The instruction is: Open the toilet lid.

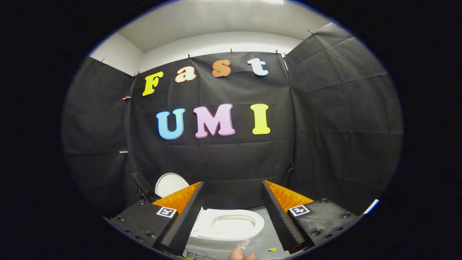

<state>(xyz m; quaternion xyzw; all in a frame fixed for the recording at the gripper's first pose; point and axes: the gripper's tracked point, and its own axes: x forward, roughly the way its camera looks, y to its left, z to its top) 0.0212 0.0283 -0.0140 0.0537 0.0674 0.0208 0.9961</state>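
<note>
A white toilet (231,224) stands on the floor below and between my fingers, its seat ring and bowl showing. Its white oval lid (170,184) stands raised at the toilet's left end, just beyond my left finger, which hides the lid's lower right part. My gripper (232,183) is open, fingers spread wide with nothing between them, held above the toilet and apart from the lid and the seat.
Black cloth walls close the booth ahead and on both sides. A grey floor (265,245) lies around the toilet, with a small yellow scrap (272,249) on it. A person's fingertip (241,254) shows at the near edge.
</note>
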